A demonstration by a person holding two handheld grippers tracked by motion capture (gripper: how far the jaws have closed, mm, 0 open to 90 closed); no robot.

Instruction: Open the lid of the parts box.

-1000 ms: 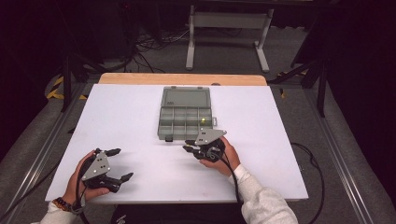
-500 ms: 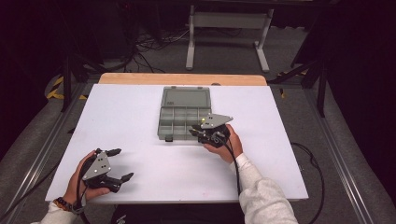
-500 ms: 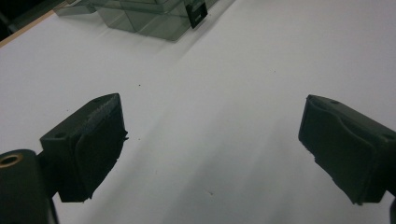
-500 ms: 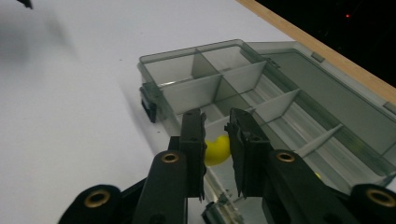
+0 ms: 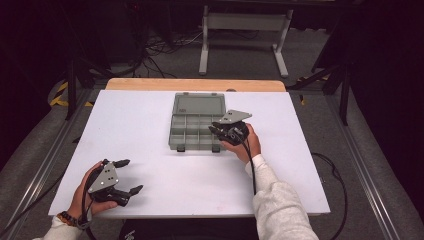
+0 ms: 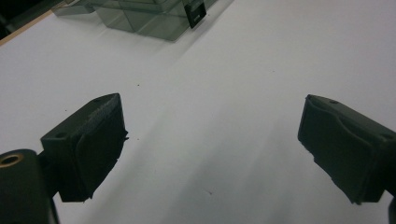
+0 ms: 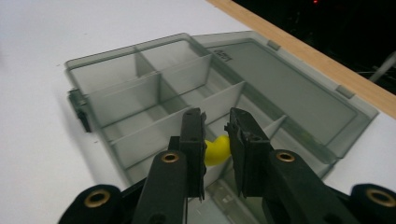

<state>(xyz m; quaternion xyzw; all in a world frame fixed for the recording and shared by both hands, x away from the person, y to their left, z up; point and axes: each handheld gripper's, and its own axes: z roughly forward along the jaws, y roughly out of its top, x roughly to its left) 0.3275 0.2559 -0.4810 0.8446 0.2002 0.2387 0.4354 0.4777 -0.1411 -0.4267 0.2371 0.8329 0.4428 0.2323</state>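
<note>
A small yellow piece (image 7: 216,150) is held between the narrowly parted jaws of the right gripper (image 7: 215,140), just above the near compartments of an open organiser box (image 5: 195,122). The piece is smooth and rounded; its long axis cannot be told. The box is of smoky grey translucent plastic, rectangular, split by thin dividers, its flat lid (image 7: 299,100) laid back toward the wooden edge (image 5: 195,84). The left gripper (image 5: 121,175) is held low over the matte white tabletop (image 5: 150,130), its jaws spread wide and empty.
</note>
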